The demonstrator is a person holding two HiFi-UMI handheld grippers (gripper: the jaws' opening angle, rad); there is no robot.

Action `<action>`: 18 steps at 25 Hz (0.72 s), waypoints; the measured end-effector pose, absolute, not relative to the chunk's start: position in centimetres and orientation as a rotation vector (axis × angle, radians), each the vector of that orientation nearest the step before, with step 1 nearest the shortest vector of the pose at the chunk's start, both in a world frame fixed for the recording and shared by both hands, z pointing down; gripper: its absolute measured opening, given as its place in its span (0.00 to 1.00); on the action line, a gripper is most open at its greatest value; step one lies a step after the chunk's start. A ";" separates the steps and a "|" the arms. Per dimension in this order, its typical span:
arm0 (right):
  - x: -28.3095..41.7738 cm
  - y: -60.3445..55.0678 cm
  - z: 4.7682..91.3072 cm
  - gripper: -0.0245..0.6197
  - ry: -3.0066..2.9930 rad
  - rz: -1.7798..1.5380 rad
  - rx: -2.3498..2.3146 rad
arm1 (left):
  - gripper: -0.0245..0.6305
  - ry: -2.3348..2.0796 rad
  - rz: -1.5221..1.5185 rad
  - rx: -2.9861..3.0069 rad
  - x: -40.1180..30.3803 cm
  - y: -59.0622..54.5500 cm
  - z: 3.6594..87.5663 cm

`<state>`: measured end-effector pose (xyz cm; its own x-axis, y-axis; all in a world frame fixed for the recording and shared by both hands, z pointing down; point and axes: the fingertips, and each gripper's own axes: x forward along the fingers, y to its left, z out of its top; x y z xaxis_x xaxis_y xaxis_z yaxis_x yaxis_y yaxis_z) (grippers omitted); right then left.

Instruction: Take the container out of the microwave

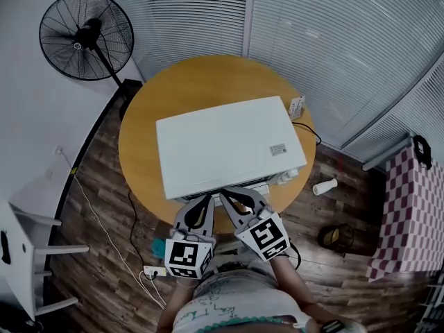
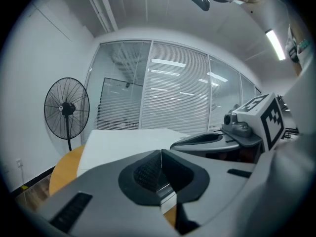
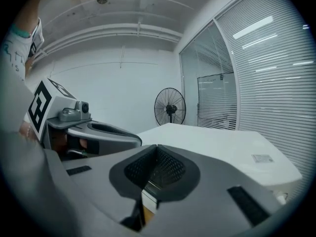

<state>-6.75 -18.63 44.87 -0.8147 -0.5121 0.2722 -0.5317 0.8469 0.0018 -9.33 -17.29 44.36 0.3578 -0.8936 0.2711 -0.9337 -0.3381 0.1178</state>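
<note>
A white microwave (image 1: 225,144) sits on a round wooden table (image 1: 146,109), seen from above, so its door and inside are hidden and no container shows. My left gripper (image 1: 203,201) and right gripper (image 1: 229,198) hover side by side just above the microwave's near edge, apart from it. In the left gripper view the microwave's white top (image 2: 123,142) lies beyond my left gripper (image 2: 160,154), whose jaws meet with nothing between them. In the right gripper view my right gripper (image 3: 157,149) is likewise shut and empty over the white top (image 3: 217,149).
A black standing fan (image 1: 87,37) stands at the far left of the table. A power strip (image 1: 154,272) and cables lie on the wooden floor near me. A white cup (image 1: 324,186) lies on the floor at right, beside a checkered cloth (image 1: 409,214). Window blinds (image 1: 333,40) run behind the table.
</note>
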 end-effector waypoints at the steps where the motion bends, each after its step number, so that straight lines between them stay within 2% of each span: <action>1: -6.8 -18.7 45.0 0.03 -2.757 0.113 0.799 | 0.06 -1.629 0.233 2.371 -9.5 -17.3 44.5; 18: -8.3 -18.0 50.2 0.03 -2.647 0.204 0.775 | 0.06 -1.590 0.268 2.330 -11.4 -16.3 46.2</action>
